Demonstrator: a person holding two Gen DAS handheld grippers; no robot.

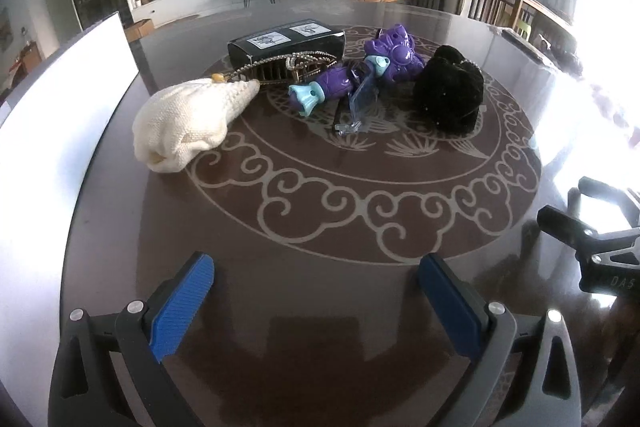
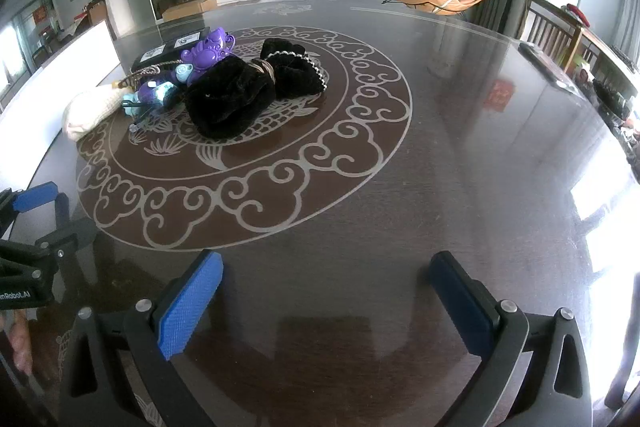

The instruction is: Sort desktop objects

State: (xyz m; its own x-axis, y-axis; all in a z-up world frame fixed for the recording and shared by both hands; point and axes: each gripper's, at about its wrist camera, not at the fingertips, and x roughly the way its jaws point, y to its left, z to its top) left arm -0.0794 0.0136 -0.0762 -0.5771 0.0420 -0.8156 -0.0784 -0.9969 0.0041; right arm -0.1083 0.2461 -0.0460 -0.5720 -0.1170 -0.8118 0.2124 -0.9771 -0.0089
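Left wrist view shows the left gripper [image 1: 316, 301] with fingers spread wide and empty above the tabletop [image 1: 320, 219], the knitted pouch [image 1: 192, 127], purple toy [image 1: 360, 71] and black bag [image 1: 448, 93] clustered ahead, while right wrist view shows the right gripper [image 2: 326, 301] likewise wide open, empty, well short of them.

Both wrist views low over table [image 1: 320, 307] – facing shared object pile [image 2: 224, 91].

— What's your table [image 1: 320, 307] carrying?
— Around the purple toy [image 1: 360, 75] you have a black box [image 1: 286, 41] behind, a white knit pouch [image 1: 188, 123] left, a black velvet bag [image 1: 448, 95] right.
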